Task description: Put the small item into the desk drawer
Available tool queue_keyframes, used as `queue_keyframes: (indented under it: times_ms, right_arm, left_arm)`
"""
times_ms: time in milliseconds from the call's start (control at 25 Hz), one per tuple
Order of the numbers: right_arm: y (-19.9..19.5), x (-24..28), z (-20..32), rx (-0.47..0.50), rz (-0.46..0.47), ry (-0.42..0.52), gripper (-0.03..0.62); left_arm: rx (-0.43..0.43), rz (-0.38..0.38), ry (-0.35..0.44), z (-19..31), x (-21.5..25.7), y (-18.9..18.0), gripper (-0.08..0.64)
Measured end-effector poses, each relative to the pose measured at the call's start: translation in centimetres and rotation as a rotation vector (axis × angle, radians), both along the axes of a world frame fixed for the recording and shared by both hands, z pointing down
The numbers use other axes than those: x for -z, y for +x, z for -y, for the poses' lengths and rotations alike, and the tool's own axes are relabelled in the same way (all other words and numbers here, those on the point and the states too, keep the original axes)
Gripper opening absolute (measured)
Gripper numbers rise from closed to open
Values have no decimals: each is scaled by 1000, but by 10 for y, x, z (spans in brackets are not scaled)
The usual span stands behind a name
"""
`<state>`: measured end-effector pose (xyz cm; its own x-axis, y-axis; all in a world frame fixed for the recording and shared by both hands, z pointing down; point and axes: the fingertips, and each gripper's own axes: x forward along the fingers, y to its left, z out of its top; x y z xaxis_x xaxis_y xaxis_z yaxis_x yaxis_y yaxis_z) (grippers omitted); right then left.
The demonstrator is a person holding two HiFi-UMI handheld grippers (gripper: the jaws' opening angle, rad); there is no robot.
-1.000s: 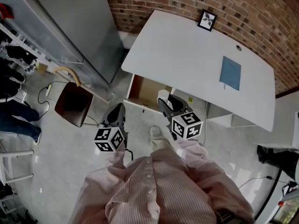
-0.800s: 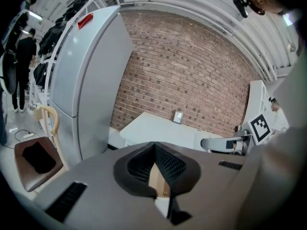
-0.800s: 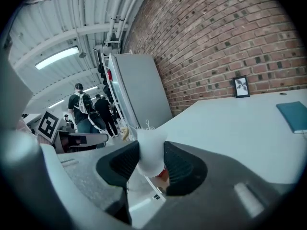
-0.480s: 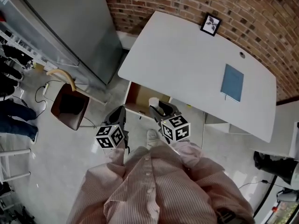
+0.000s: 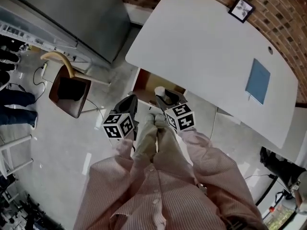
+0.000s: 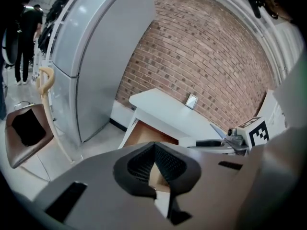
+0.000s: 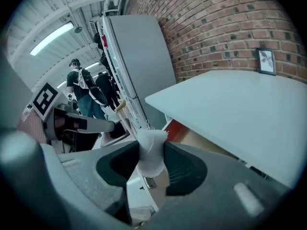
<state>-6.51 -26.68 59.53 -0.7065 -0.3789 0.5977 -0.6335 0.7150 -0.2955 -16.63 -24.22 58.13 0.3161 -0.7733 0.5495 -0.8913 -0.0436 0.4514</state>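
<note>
Jutting from right claw (image 7: pixel 152 163): small item (image 7: pixel 152 146)

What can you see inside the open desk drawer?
The drawer shows only bare brown floor. The desk top covers its rear, and the right gripper, shut on a small white item, blocks its right part; anything there cannot be seen.

Drawer (image 5: pixel 146 84) under desk (image 5: pixel 201 47), chair (image 5: pixel 69 96) left of drawer
</note>
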Motion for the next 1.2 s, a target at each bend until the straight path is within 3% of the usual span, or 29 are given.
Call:
queue_keyframes:
  times_ms: [360,560,1200]
  right_arm:
    - [-22,-88,15,39,-127,-79,163]
    - [-29,-125,26,90,-183,-89,163]
    - [-33,-229,39,234,-367,-166,163]
  left_arm:
    - [46,-61,-124,4,-73,-7,-2]
    - [44,-113,-115,13,-92,-4,-2]
    - [48,-178,-94,27,-134,5,-2]
